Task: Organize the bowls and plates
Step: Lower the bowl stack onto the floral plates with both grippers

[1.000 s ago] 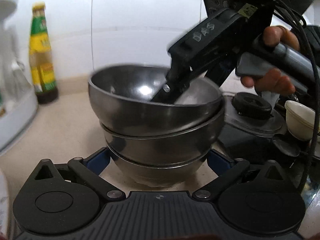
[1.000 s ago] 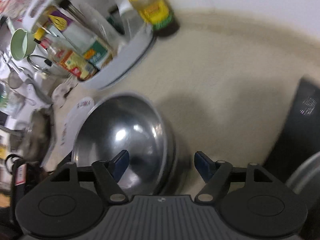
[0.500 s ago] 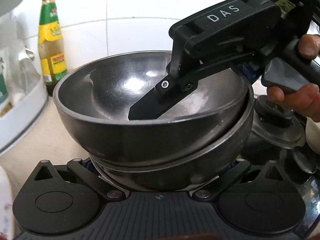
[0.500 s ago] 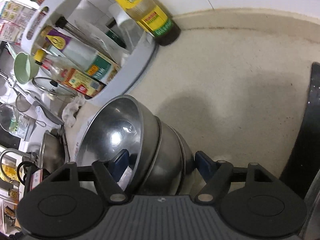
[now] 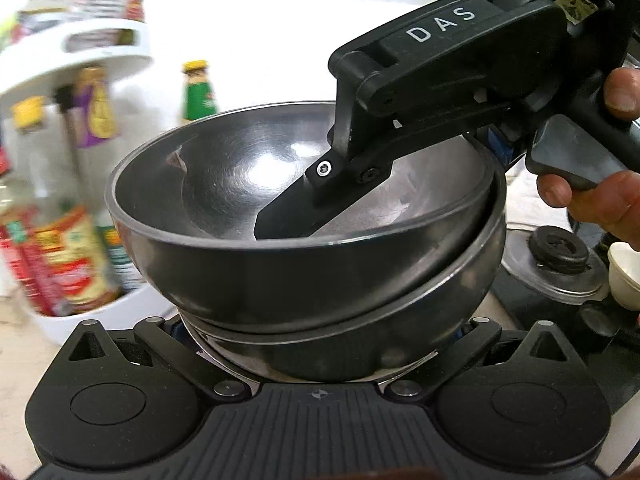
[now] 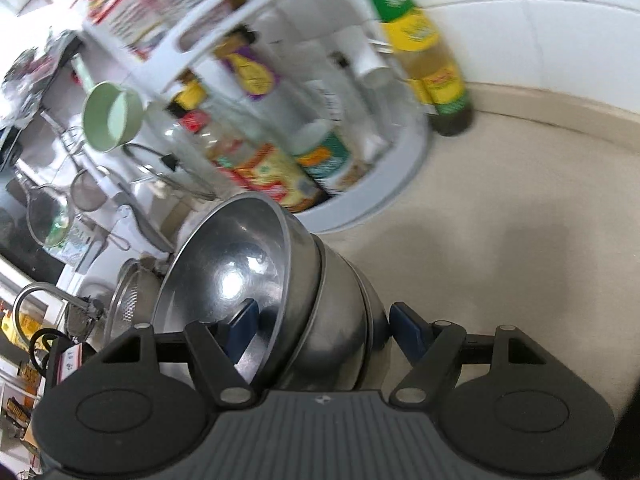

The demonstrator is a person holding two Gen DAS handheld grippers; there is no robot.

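A stack of nested steel bowls [image 5: 304, 264] fills the left wrist view, held up off the counter and tilted. My left gripper [image 5: 320, 328] straddles the bottom of the stack, its fingertips hidden behind the bowls. My right gripper [image 6: 324, 324] grips the stack's rim: one blue finger [image 6: 242, 322] lies inside the top bowl [image 6: 224, 276], the other [image 6: 408, 332] is outside the lower bowls. In the left wrist view the right gripper's inner finger [image 5: 296, 212] reaches into the top bowl.
A white round condiment rack [image 6: 360, 200] full of bottles and jars stands close behind the bowls. A green-labelled sauce bottle [image 6: 424, 52] stands by the tiled wall. A pot lid [image 5: 560, 260] and a white cup [image 5: 626, 276] are at right. Beige counter [image 6: 500, 220] lies below.
The bowl stack has risen off the counter and come closer to both cameras, tilting. Both grippers moved with it toward the condiment rack; the background is motion-blurred.
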